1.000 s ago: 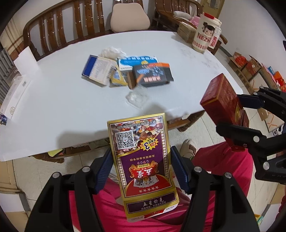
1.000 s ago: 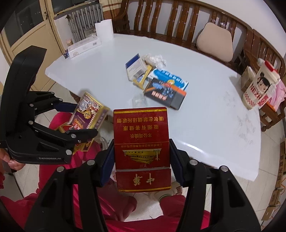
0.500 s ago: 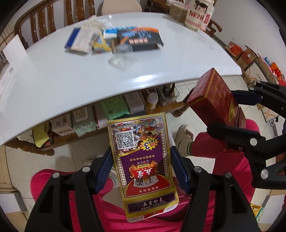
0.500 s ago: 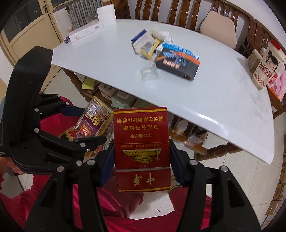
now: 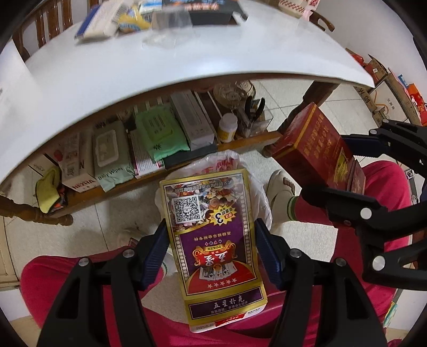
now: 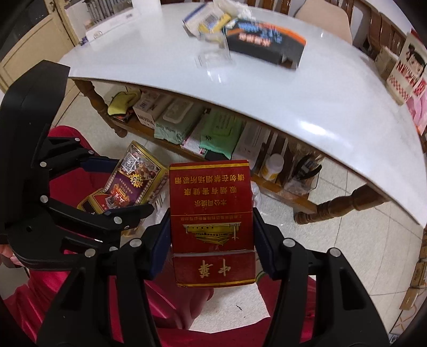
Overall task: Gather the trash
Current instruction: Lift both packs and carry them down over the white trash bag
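Left gripper (image 5: pixel 210 240): jaws about half open and pressed on both long sides of a gold-and-purple playing-card box (image 5: pixel 213 235), which fills the lower centre of the left wrist frame. We hold it flat-face to the camera, print upside down.

Right gripper (image 6: pixel 212 235): jaws likewise about half open, clamped on a dark red cigarette carton (image 6: pixel 211 221) at lower centre of the right wrist frame. Each view catches the other gripper at its edge, so the two tools ride side by side, close but apart.

Just beyond the card box, mid-frame in the left view, a white plastic bag (image 5: pixel 256 184) sits on the floor tiles; the box hides its mouth. We take it for the trash bag, and both boxes hang above or near it, not yet dropped.

Progress, as we judge it: two pieces are picked up and on their way to the bag. Left to do: release both, then go back for the rest. On the white worktop (image 6: pixel 320 101), at the top of both frames, lie a black-and-orange box (image 6: pixel 267 45), a blue-and-white packet (image 5: pixel 98 18), a clear plastic wrapper (image 6: pixel 213 53) and some crumpled white paper, all blurred.

Pose: both grippers point steeply down, below the worktop's edge, over the person's red trousers (image 5: pixel 384 186). A shelf under the worktop holds wipes packs and a small bottle.
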### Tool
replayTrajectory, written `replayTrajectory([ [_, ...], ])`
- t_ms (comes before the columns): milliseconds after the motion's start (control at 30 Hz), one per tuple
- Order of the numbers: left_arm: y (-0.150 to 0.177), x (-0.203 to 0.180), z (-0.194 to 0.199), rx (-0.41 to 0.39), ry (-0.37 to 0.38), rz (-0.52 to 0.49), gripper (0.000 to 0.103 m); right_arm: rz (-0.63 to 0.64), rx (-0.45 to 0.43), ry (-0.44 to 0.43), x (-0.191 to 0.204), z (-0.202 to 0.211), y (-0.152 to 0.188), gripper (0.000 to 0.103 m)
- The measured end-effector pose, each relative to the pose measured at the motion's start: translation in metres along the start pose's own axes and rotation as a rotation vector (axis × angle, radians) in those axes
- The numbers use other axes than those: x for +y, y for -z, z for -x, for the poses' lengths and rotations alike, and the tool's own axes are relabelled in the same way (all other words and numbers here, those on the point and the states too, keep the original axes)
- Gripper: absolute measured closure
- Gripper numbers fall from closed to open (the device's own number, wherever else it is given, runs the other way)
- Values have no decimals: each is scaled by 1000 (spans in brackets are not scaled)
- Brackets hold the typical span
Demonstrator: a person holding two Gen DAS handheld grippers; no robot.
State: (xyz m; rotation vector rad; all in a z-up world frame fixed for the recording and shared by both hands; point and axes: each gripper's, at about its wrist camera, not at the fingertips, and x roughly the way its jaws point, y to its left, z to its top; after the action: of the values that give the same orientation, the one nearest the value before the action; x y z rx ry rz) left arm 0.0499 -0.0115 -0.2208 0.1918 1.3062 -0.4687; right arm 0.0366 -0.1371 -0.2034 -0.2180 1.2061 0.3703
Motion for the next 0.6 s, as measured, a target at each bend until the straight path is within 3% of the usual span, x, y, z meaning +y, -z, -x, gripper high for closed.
replayTrajectory([
  [600,-12,23,-100,179,29,76,41,-105,139,-24,-25,-99,13,48],
])
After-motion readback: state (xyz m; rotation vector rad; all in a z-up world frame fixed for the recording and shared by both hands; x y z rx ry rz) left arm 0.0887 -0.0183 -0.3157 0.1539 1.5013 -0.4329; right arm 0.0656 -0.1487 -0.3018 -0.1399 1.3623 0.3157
